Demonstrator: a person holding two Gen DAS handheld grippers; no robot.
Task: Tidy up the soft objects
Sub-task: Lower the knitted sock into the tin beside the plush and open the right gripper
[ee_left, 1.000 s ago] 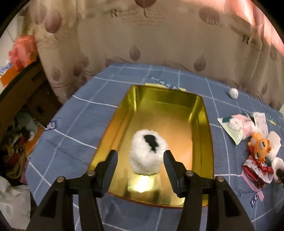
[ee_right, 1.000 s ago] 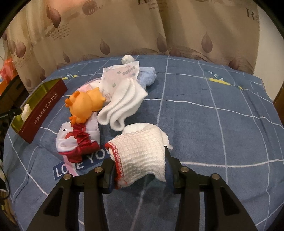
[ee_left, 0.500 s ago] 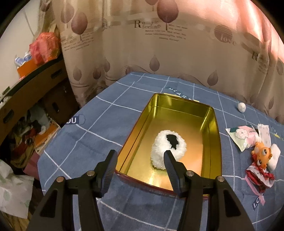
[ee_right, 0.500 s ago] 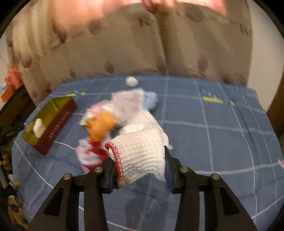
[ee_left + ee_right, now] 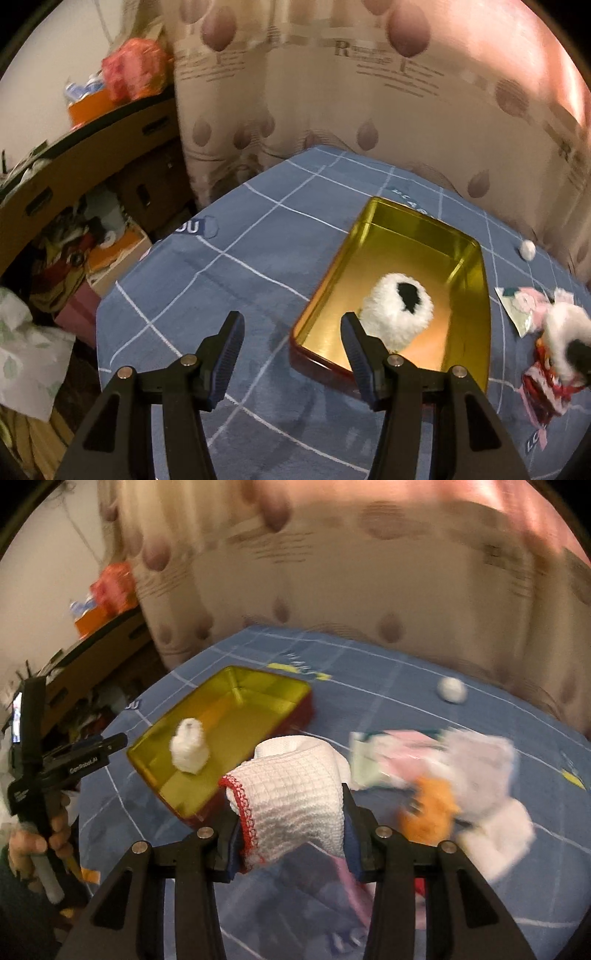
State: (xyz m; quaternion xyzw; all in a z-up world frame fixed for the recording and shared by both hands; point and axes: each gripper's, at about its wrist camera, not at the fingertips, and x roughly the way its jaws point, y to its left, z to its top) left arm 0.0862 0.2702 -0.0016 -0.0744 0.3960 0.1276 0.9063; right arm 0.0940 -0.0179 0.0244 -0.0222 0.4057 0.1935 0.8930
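A gold tin box with red sides sits on the blue checked cloth; it also shows in the right wrist view. A fluffy white toy with a black patch lies inside the box and shows in the right wrist view too. My left gripper is open and empty, above the cloth left of the box. My right gripper is shut on a white knitted cloth with red trim, held above the table right of the box.
A heap of soft things lies right of the box: an orange plush, white cloths, a pink packet. A small white ball sits near the curtain. Cardboard boxes and clutter stand off the table's left edge.
My left gripper has drawn back up and to the left, away from the toy in the box. My right gripper has lifted the knitted cloth and swung left toward the box.
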